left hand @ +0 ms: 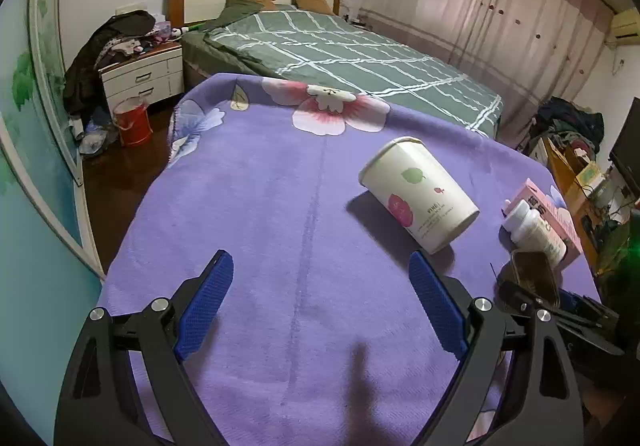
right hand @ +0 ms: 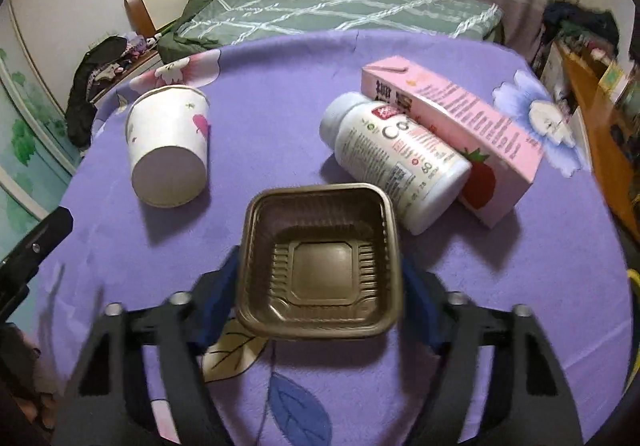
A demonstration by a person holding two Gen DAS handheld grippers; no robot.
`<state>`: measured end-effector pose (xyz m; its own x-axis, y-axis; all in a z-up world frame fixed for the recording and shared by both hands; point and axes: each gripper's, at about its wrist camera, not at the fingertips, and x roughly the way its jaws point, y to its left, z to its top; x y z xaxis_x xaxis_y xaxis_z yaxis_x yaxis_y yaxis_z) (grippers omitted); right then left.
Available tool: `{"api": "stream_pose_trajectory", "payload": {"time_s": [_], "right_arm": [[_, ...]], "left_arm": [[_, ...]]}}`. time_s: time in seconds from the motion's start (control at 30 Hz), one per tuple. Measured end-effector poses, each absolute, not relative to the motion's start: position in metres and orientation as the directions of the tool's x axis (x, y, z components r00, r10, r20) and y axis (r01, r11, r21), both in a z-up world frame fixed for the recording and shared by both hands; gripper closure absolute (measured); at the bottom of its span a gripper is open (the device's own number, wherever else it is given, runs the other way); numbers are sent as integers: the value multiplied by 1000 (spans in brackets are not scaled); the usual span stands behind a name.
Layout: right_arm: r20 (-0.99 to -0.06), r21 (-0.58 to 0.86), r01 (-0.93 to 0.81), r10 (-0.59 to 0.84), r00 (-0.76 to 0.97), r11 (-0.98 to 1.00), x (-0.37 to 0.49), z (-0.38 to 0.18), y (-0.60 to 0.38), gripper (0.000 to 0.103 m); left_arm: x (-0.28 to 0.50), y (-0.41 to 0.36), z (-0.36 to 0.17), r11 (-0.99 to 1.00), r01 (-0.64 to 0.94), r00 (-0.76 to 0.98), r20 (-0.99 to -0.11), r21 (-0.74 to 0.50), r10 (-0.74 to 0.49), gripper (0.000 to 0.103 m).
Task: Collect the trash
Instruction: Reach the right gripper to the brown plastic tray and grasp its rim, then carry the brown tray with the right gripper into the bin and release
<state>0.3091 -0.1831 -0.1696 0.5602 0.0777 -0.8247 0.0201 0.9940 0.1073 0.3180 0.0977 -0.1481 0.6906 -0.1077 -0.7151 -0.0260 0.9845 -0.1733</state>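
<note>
The right tool (right hand: 320,286) grips a brown plastic tray (right hand: 318,262) by its two opposite side walls, above the purple-covered counter (right hand: 280,134). The left tool (left hand: 322,302) stands wide and empty. The tray appears light, thin and easily crushed; the paper cup (right hand: 170,144), lying on its side nearby, likewise calls for a gentle hold across its body.

tray (right hand: 318,260): brown plastic, empty, between my right fingers (right hand: 218,298) | paper cup (right hand: 168,146): toppled, ahead-left | white bottle (right hand: 396,162) against pink carton (right hand: 460,134): ahead-right
</note>
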Motion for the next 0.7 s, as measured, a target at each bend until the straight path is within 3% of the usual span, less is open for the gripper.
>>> {"api": "stream_pose_trajectory", "payload": {"time_s": [0.37, 0.7], "right_arm": [[-782, 163, -25, 145, 607, 986, 267, -135, -216, 39], [-775, 157, 159, 22, 632, 975, 206, -127, -314, 38]], "left_arm": [[314, 83, -150, 992, 2, 707, -702, -127, -91, 15], [304, 59, -147, 992, 91, 721, -681, -91, -129, 14]]}}
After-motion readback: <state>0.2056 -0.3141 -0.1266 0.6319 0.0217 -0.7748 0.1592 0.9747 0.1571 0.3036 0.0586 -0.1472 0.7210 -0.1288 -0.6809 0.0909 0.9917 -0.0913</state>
